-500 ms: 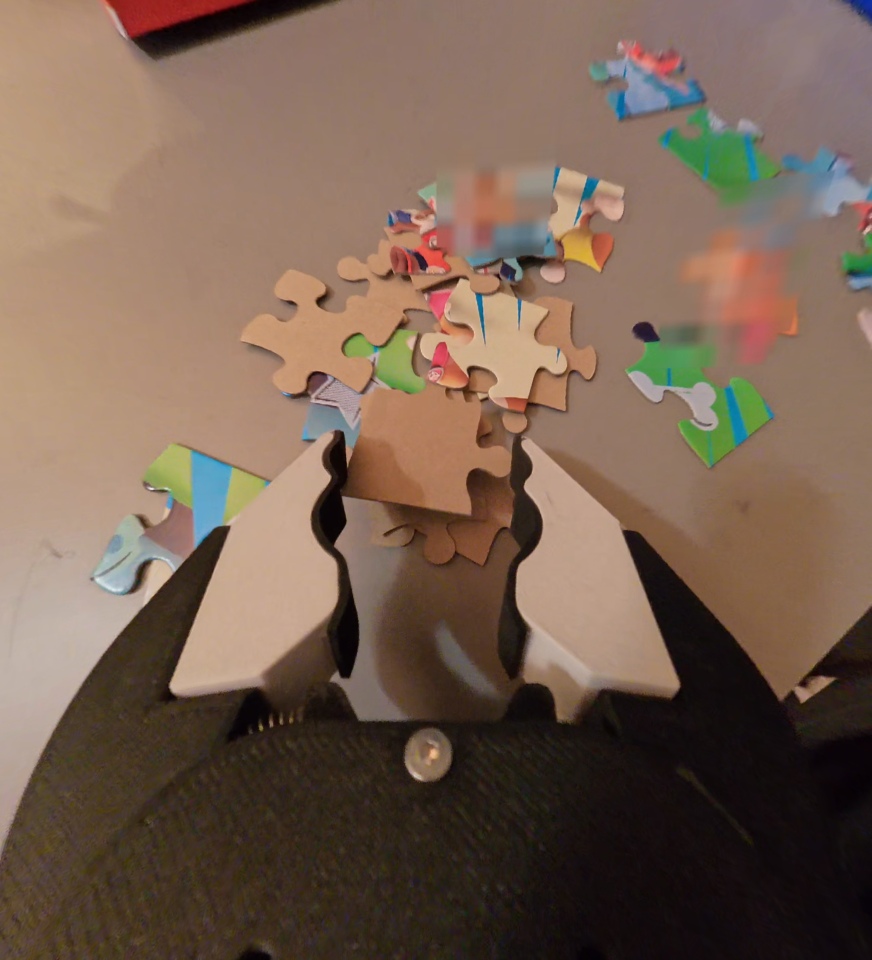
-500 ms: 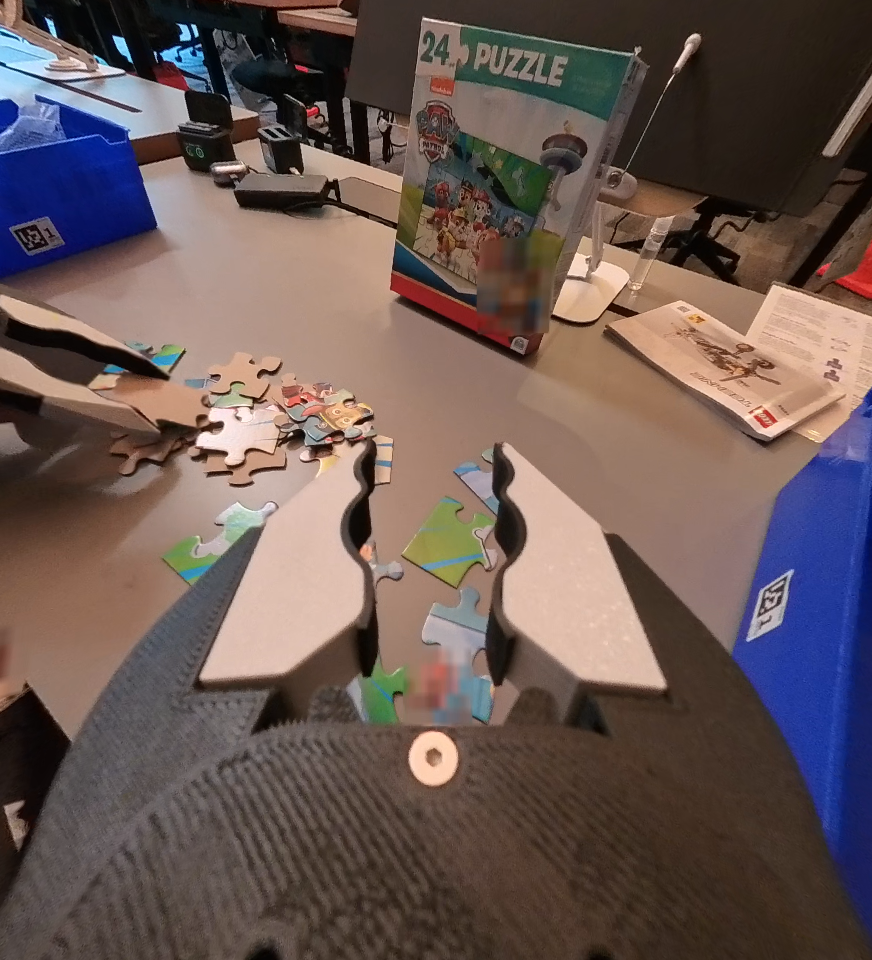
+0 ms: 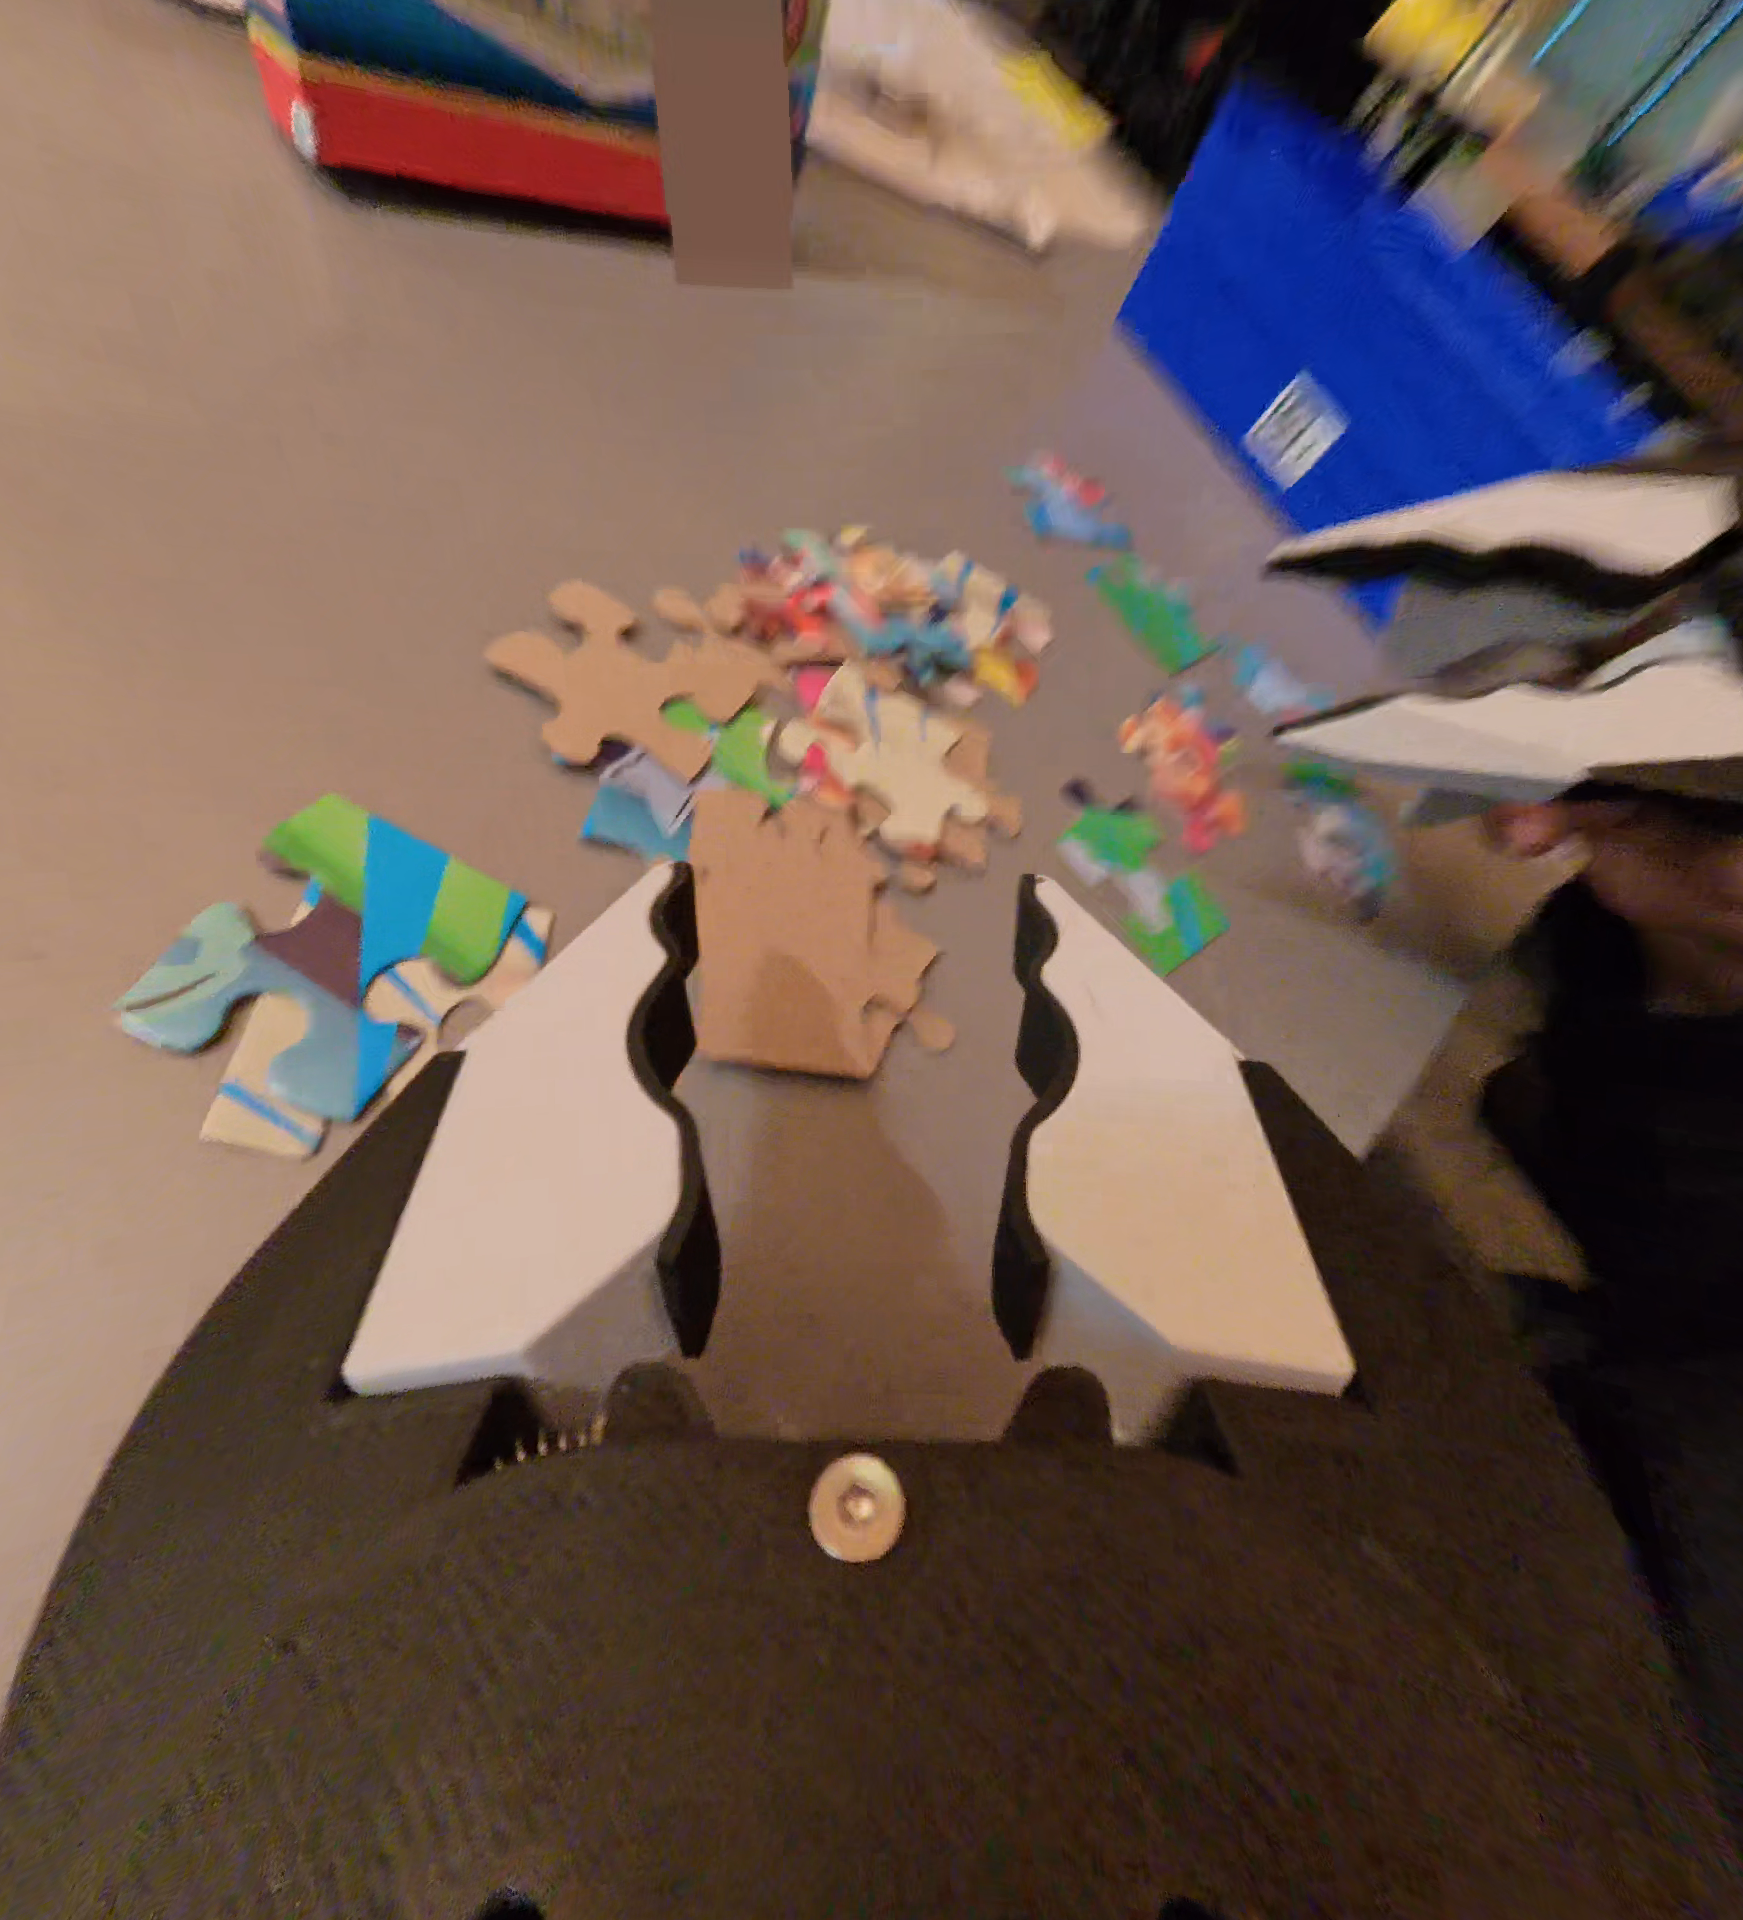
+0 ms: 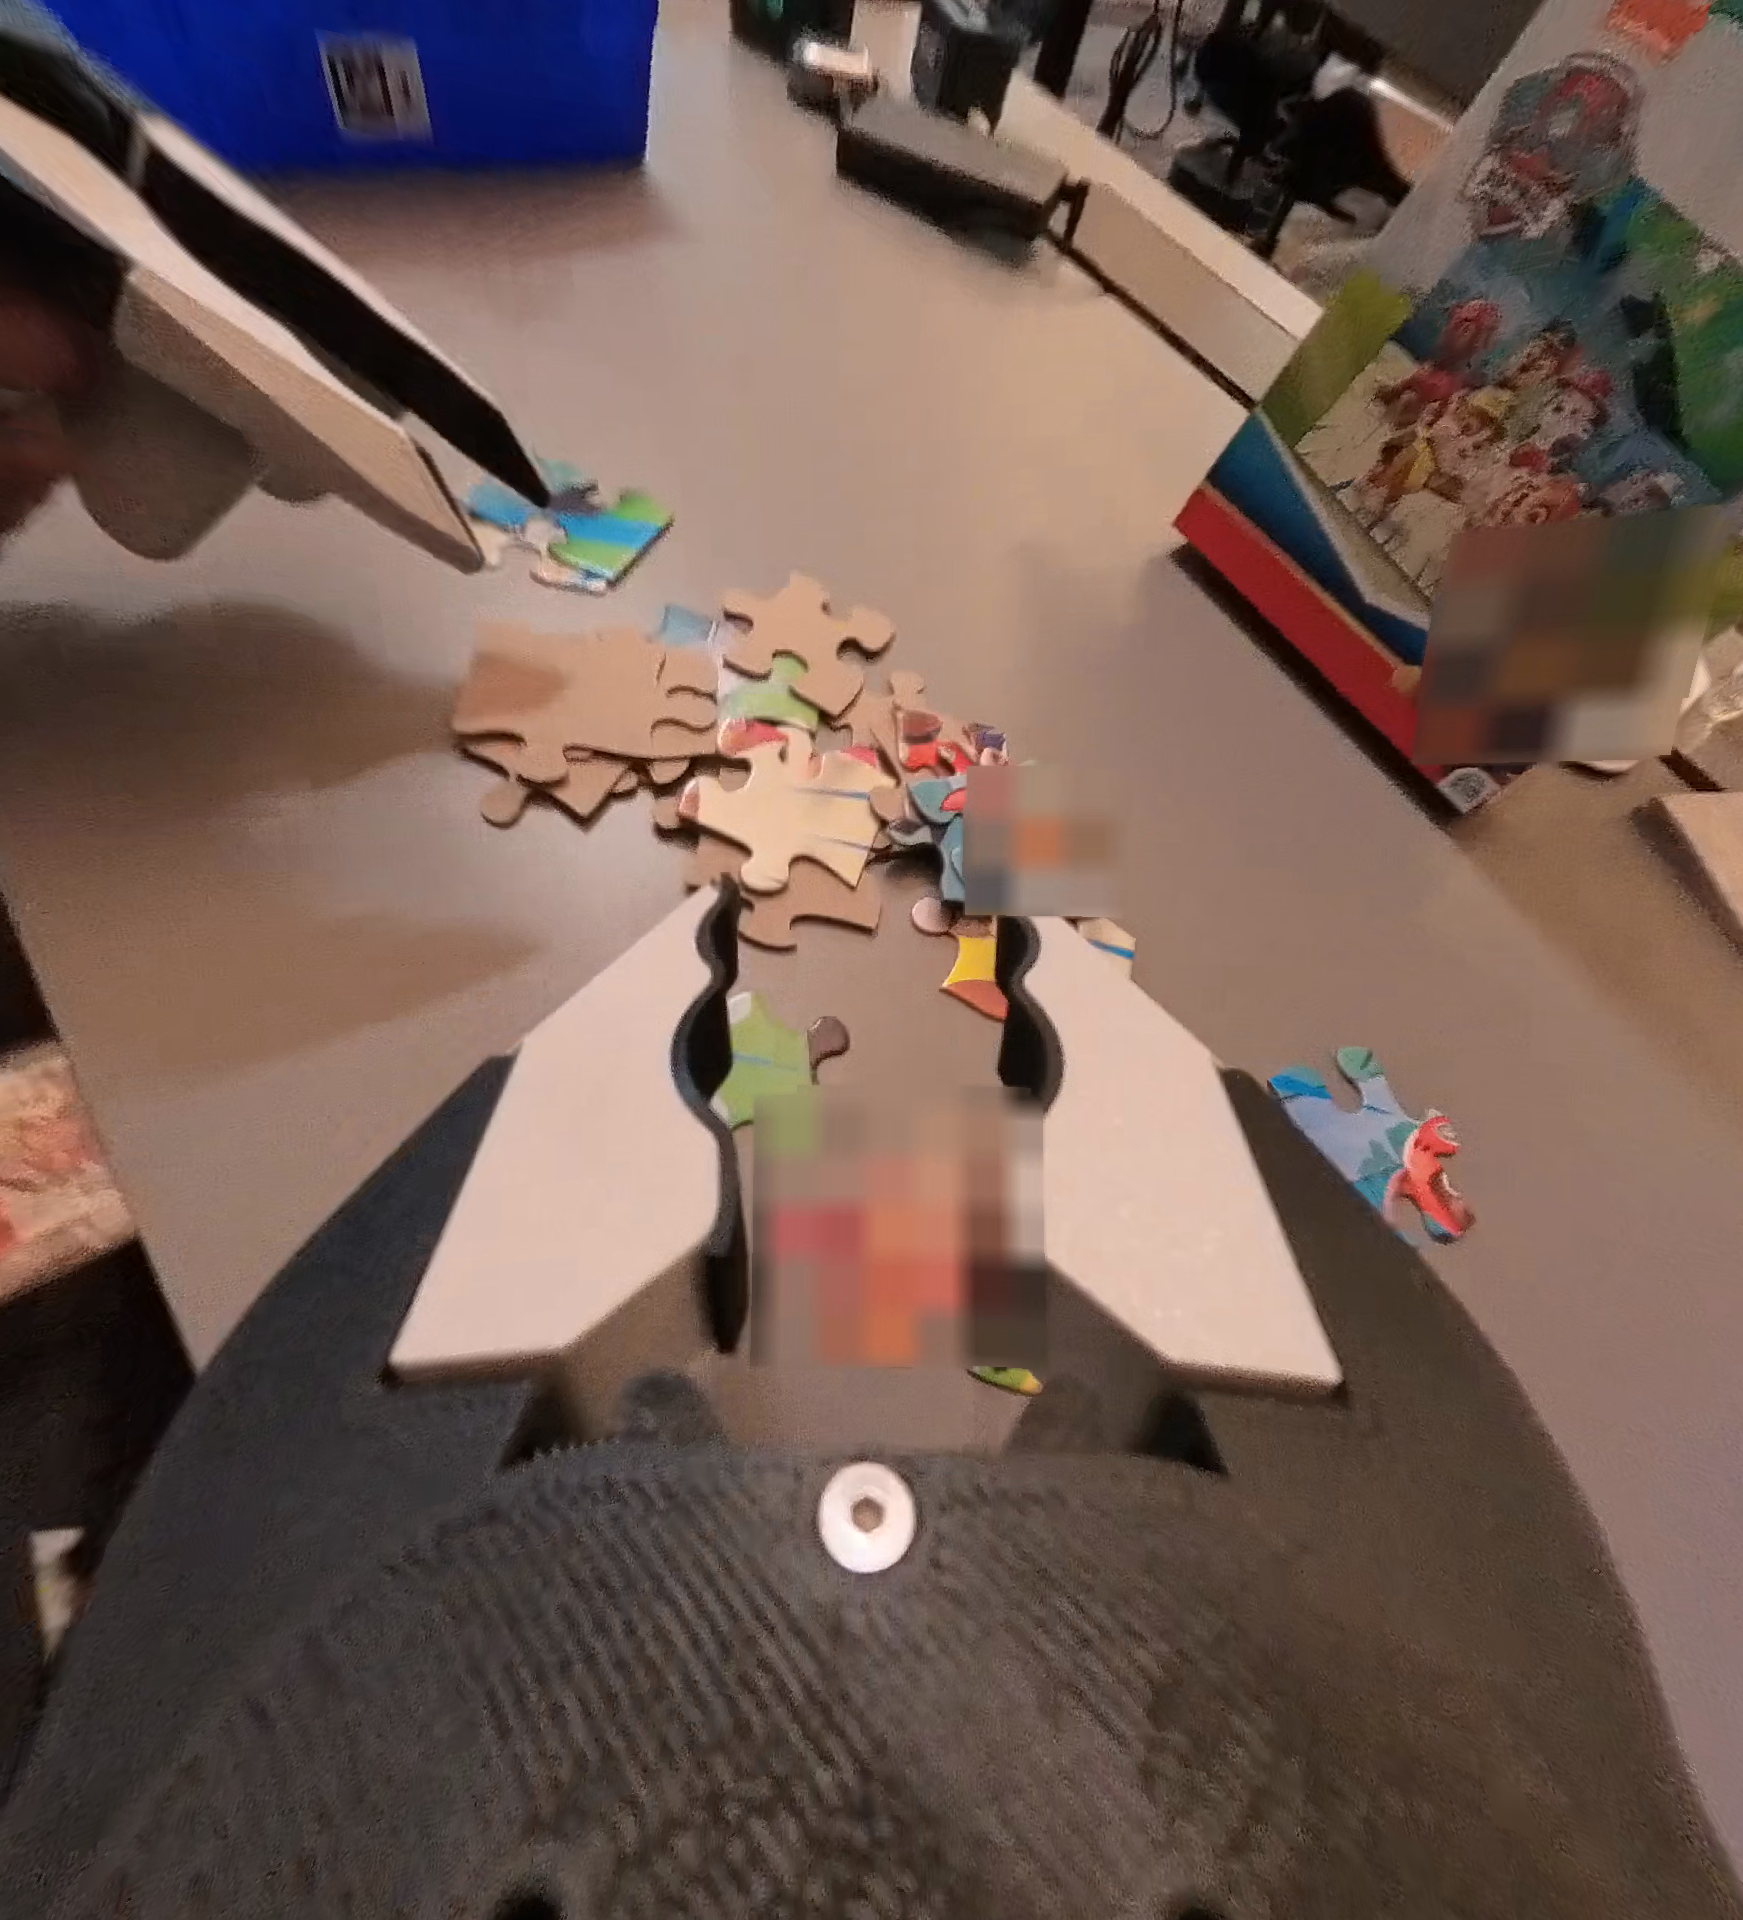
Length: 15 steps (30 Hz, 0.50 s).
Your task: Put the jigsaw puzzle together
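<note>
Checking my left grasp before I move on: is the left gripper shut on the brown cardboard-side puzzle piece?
No. The left gripper stands open, with grey table visible between the brown piece and its right finger.

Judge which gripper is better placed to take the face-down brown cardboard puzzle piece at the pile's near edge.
Probably left: the left gripper has open jaws flanking the brown piece; the right gripper hovers over coloured pieces.

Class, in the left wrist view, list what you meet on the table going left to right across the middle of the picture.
Green-and-blue joined puzzle pieces → face-down brown piece → green piece → the other hand-held gripper.
</note>
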Available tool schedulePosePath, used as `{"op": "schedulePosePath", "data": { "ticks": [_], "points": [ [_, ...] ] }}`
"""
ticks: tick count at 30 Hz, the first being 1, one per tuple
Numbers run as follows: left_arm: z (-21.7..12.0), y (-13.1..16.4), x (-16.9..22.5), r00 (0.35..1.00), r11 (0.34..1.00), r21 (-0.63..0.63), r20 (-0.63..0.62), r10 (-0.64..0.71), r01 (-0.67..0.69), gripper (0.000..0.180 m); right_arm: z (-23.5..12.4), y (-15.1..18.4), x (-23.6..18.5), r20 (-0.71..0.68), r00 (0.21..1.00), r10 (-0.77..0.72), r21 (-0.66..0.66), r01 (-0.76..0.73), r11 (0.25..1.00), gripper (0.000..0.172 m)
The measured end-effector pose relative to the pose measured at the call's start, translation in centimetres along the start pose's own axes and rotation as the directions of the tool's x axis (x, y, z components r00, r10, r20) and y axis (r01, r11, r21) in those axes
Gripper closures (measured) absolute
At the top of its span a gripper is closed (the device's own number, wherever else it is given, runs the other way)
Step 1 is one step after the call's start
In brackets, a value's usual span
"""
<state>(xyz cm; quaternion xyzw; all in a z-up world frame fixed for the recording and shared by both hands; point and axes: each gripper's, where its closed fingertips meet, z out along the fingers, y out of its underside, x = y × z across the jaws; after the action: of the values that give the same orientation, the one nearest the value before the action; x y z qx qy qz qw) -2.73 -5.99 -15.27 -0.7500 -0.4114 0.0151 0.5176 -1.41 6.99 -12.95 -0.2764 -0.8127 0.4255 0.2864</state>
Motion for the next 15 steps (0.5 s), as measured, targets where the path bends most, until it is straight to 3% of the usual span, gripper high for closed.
{"op": "schedulePosePath", "data": {
  "ticks": [4,9,12,15],
  "points": [
    [0.4,3.7,-2.9,0.935,0.967,-0.217,0.296,0.194,-0.132,0.112,1.2,0.3,-1.2,-0.009,0.999,-0.048,-0.034,0.047,0.998,0.126],
    [1.7,5.0,-2.2,0.937,0.959,-0.249,0.281,0.205,-0.135,0.113,1.4,0.0,-1.7,0.025,1.0,-0.01,-0.011,0.01,1.0,0.127],
    [1.8,4.6,-2.3,0.933,0.96,-0.237,0.291,0.213,-0.146,0.139,1.2,-0.2,-1.7,0.034,0.999,0.006,0.006,-0.006,1.0,0.128],
    [1.7,3.9,-1.8,0.952,0.975,-0.185,0.256,0.17,-0.124,0.139,1.4,-0.5,-2.6,0.075,0.997,0.019,0.033,-0.021,0.999,0.128]
  ]
}}
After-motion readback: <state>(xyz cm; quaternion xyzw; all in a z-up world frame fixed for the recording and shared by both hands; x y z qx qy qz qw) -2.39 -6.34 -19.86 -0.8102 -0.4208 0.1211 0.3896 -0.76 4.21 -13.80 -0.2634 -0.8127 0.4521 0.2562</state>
